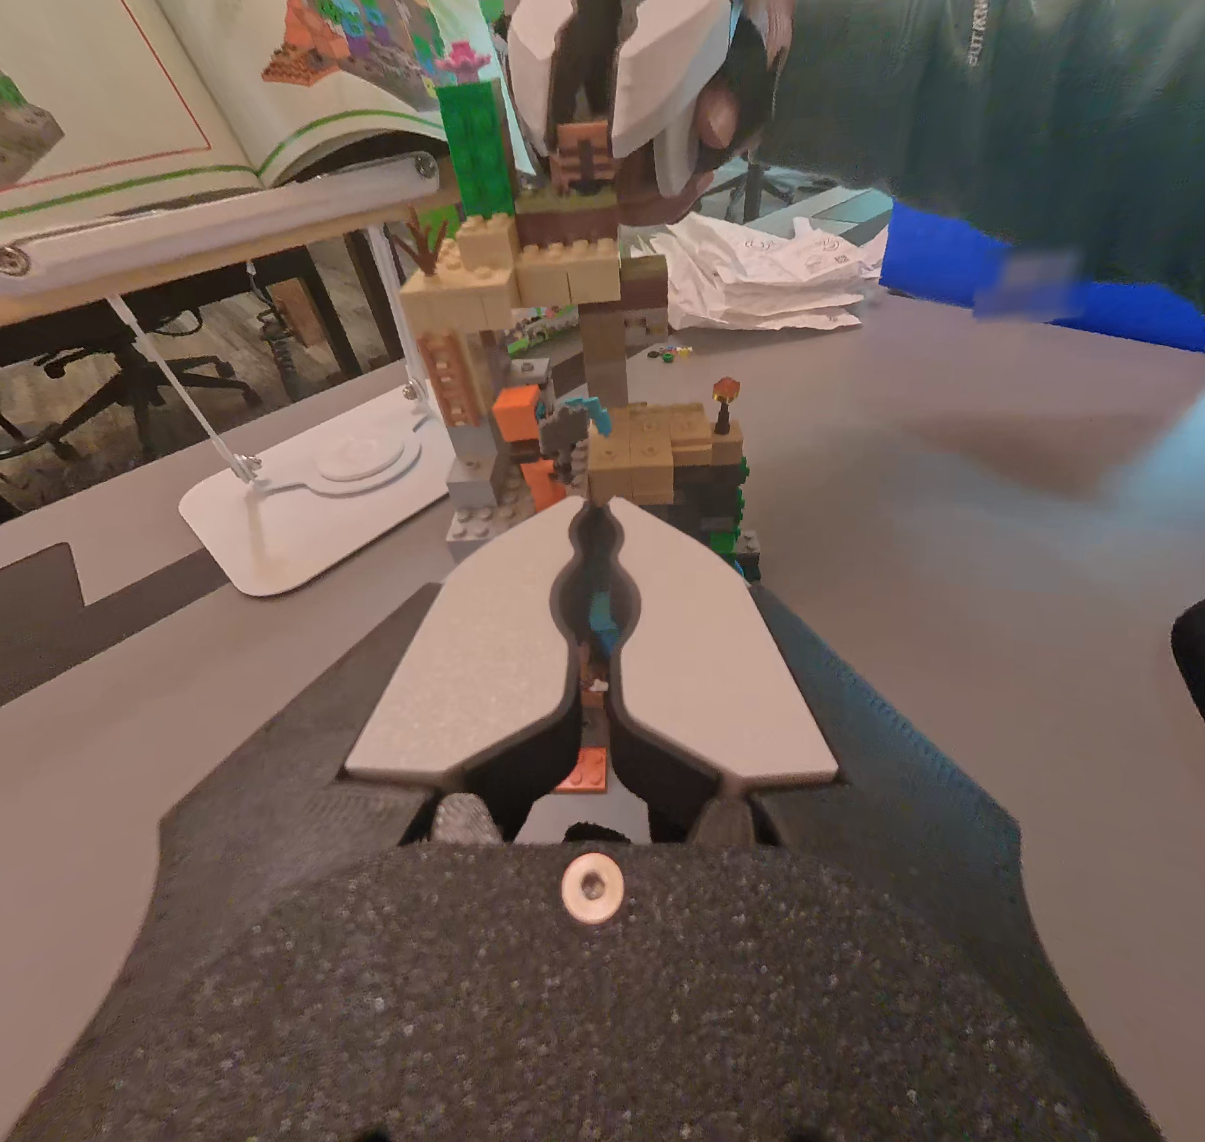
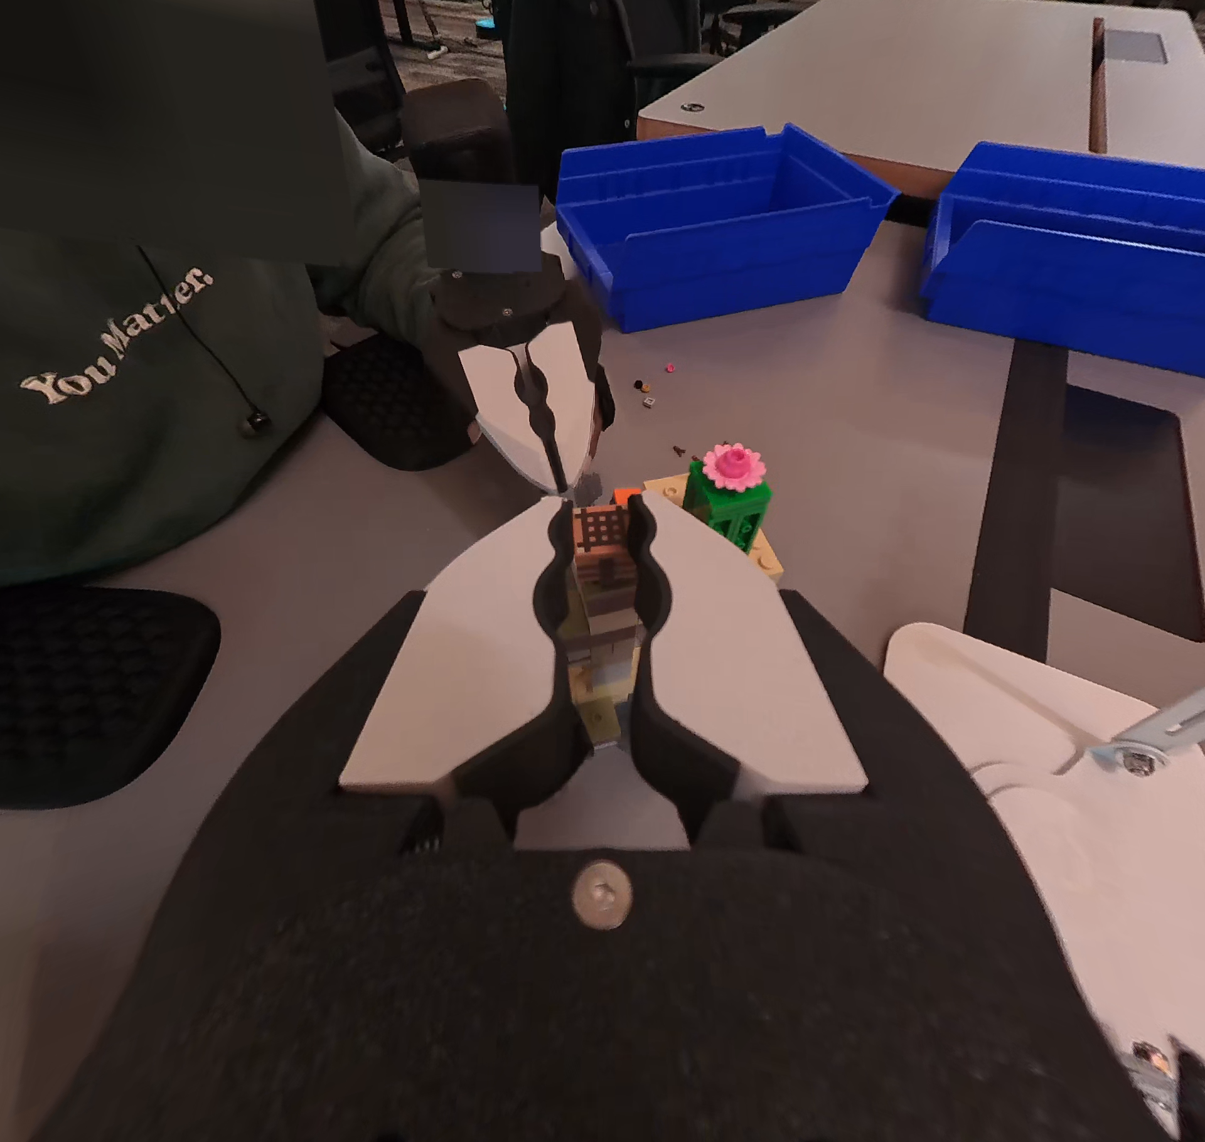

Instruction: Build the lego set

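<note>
right gripper (image 2: 601, 511): comes down from above onto the top of the lego tower (image 1: 554, 302), fingers pinching a small brown crate-patterned block (image 2: 603, 540) from both sides. in the left wrist view this block (image 1: 582, 155) sits on the green-and-brown layer at the tower's summit, right beside the green cactus column (image 1: 473, 149). whether it is fully seated cannot be told.

left gripper (image 1: 598, 508): fingers pressed almost together, tips meeting at the tan ledge low on the tower's front. a blue piece shows in the narrow gap behind the tips; whether it is gripped or merely lies behind cannot be told. judged to be bracing the base.

outward from the tower: the pink flower (image 2: 733, 466) caps the cactus column. the instruction booklet (image 1: 195, 61) rests open on a white stand (image 1: 306, 511) to the tower's left in the left wrist view. crumpled white bags (image 1: 769, 276) lie behind the tower, loose small parts (image 2: 649, 387) on the grey table (image 1: 913, 524) near it, and two blue bins (image 2: 717, 224) well beyond.

step in hand, as judged: fitting the crate block on the summit. next move calls for a straight downward press with studs aligned, the base held steady, then a clean release. the tower is tall and narrow; sideways force risks tipping it.
</note>
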Action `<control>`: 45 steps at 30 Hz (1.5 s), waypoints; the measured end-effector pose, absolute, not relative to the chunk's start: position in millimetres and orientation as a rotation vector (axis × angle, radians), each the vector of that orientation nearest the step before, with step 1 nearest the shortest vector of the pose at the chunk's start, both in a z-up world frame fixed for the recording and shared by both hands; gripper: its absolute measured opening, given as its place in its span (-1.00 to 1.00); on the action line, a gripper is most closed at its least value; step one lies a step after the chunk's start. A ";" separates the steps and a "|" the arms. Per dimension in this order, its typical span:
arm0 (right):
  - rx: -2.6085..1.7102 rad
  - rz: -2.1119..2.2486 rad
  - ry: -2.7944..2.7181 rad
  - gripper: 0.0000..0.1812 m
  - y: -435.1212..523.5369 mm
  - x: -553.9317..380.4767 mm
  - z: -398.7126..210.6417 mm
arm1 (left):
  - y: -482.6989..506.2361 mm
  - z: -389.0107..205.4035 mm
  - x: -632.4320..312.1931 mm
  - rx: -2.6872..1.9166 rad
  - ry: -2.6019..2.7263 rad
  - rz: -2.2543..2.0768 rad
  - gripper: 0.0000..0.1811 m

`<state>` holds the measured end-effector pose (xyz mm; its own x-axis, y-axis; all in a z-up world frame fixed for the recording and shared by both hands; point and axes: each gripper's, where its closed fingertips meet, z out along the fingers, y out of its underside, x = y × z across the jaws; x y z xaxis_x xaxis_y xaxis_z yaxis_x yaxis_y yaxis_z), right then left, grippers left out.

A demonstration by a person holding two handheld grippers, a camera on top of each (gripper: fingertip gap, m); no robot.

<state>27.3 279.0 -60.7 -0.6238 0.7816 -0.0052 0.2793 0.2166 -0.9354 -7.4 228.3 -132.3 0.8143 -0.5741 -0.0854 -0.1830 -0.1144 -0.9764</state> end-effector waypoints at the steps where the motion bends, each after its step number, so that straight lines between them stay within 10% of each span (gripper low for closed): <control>1: -0.981 1.405 -2.023 -0.81 279.3 27.4 -60.7 | 228.7 -131.0 -7.8 -1.678 0.596 -0.363 -0.99; 28: -1.055 1.413 -1.860 -0.68 279.9 34.9 -43.7 | 225.4 -133.1 -7.0 -1.676 0.610 -0.344 -0.99; 45: -1.821 0.827 -1.413 -0.65 295.5 31.5 -54.8 | 222.5 -106.7 -11.8 -1.606 0.648 -0.314 -0.99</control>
